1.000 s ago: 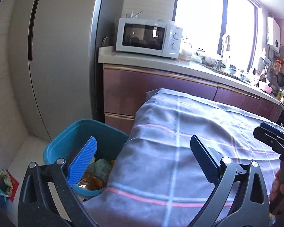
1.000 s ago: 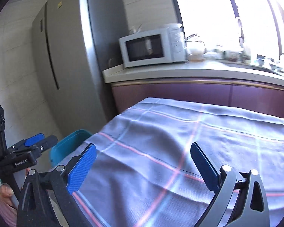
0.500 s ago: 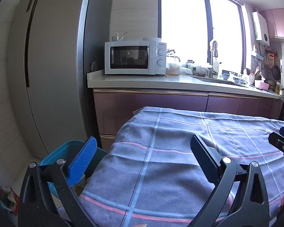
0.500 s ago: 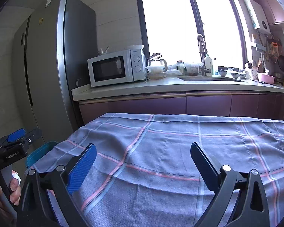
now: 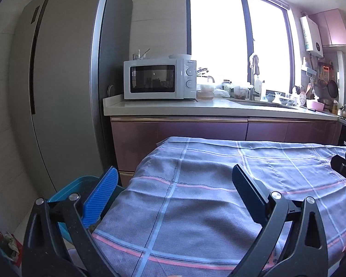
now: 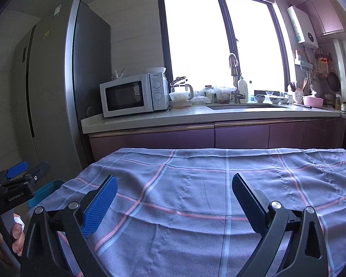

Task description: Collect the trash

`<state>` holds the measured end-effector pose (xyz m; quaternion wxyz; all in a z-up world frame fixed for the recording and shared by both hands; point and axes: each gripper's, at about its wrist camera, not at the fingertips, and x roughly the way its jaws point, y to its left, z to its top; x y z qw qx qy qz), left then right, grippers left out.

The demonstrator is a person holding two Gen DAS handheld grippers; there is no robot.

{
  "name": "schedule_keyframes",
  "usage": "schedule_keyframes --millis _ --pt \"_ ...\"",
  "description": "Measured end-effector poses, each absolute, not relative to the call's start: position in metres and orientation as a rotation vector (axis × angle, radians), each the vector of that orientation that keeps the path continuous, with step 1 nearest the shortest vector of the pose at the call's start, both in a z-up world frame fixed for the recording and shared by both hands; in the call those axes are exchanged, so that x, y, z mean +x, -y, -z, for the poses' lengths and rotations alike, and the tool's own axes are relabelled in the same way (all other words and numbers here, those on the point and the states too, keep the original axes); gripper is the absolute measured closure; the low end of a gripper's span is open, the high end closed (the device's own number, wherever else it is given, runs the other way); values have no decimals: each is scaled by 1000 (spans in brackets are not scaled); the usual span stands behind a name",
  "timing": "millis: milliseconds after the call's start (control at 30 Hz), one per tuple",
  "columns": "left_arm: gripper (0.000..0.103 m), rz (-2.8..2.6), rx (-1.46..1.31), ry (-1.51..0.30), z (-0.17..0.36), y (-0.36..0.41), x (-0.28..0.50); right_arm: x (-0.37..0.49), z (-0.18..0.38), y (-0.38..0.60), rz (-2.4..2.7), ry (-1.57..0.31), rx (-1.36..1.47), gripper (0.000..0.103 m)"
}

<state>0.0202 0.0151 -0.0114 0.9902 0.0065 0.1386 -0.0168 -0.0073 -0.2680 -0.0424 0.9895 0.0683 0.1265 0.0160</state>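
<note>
A teal bin (image 5: pixel 67 190) stands on the floor at the table's left end, mostly hidden behind my left gripper; a sliver of it shows in the right wrist view (image 6: pixel 46 191). My left gripper (image 5: pixel 175 184) is open and empty over the left end of the plaid-cloth table (image 5: pixel 219 184). My right gripper (image 6: pixel 173 189) is open and empty above the table (image 6: pixel 219 184). The left gripper also shows at the left edge of the right wrist view (image 6: pixel 23 173). Crumpled wrappers (image 5: pixel 8 242) lie on the floor at the lower left.
A tall grey fridge (image 5: pixel 64 92) stands at the left. A kitchen counter (image 5: pixel 219 109) behind the table holds a white microwave (image 5: pixel 159 79), a sink (image 6: pixel 244 106) with a tap, jars and dishes. Purple cabinets run below the counter.
Both grippers have tilted up and pulled back; the bin's inside is out of view, more window and counter show. Both stay open and empty.
</note>
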Motion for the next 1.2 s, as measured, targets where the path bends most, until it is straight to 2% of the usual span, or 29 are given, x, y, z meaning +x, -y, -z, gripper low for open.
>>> schedule_keyframes --millis 1200 --pt "6 8 46 -201 6 -9 3 -16 40 276 -8 -225 148 7"
